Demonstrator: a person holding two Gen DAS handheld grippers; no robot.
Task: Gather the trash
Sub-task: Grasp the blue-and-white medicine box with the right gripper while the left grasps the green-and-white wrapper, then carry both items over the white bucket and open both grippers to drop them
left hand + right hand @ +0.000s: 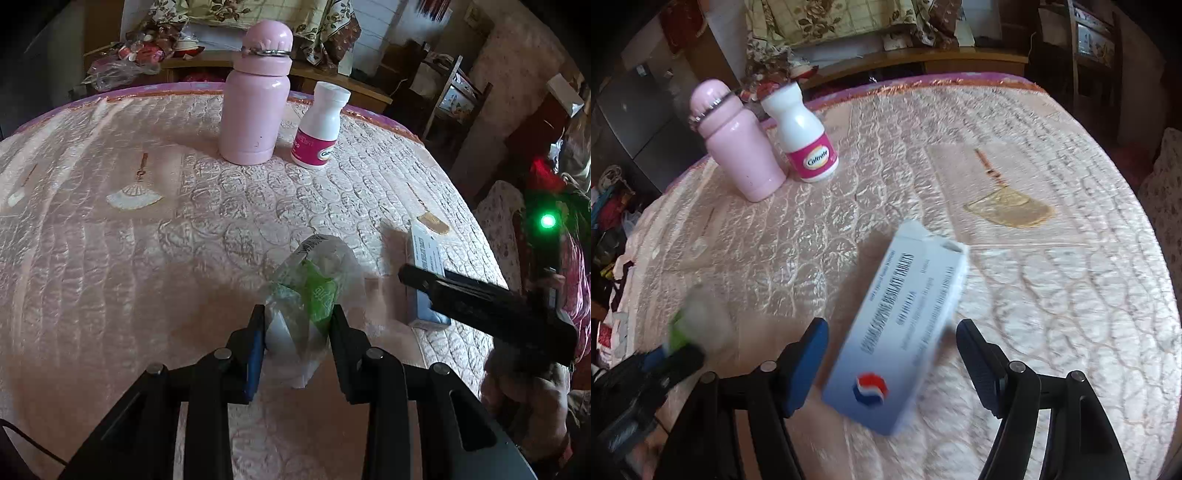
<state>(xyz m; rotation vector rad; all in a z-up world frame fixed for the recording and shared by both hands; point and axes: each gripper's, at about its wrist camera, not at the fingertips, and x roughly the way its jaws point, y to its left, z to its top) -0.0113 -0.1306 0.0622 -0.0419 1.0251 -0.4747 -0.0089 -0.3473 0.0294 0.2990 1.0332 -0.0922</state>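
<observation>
A crumpled clear plastic wrapper with green print [308, 295] lies on the pink quilted mattress [110, 258]. My left gripper [298, 326] is shut on it, both pads pressing its sides. It shows blurred at the left of the right wrist view [696, 325]. A blue-white tablet box [901, 332] lies flat on the mattress between the fingers of my right gripper [892, 354], which is open and not touching it. The box also shows in the left wrist view [424, 258], partly under the right gripper [410, 277].
A pink flask [255, 99] and a white Caltrate bottle [319, 127] stand upright at the mattress's far edge; both show in the right wrist view, flask [738, 147] and bottle [805, 136]. Cluttered furniture stands behind, and a wooden chair [454, 99] at the right.
</observation>
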